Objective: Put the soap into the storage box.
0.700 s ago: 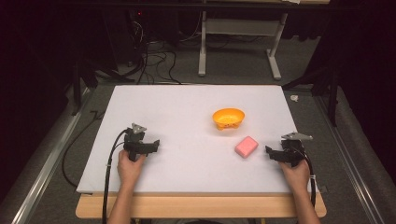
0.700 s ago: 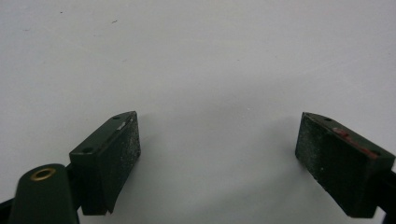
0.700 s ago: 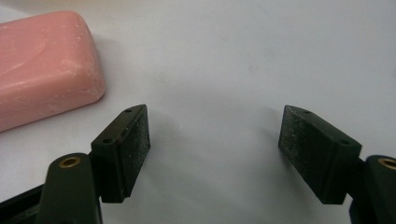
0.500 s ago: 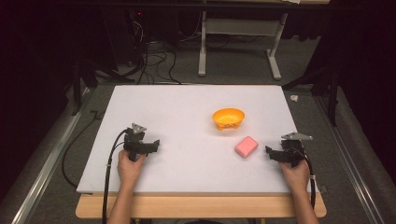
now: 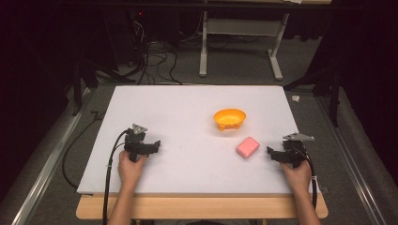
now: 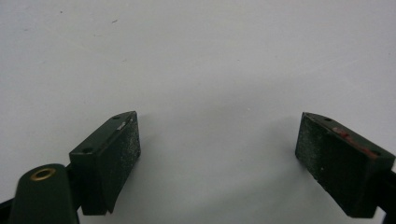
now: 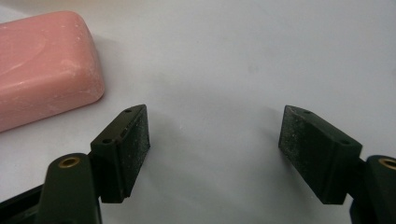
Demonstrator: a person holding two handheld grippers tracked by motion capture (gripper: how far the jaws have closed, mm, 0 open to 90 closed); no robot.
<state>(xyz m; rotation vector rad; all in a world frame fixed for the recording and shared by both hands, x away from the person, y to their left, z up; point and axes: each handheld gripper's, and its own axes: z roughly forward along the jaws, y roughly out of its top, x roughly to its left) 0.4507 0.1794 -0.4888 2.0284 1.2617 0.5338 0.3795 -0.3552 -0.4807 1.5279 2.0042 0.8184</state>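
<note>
Pink soap bar (image 7: pixel 44 70) unmarked, near right gripper (image 7: pixel 215 154), jaws apart, left gripper (image 6: pixel 217 163) jaws wide

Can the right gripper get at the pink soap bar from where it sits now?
Probably yes. The right gripper rests on the table beside the pink soap bar, jaws open, with bare surface between them. The orange bowl stands farther back, out of the way.
</note>
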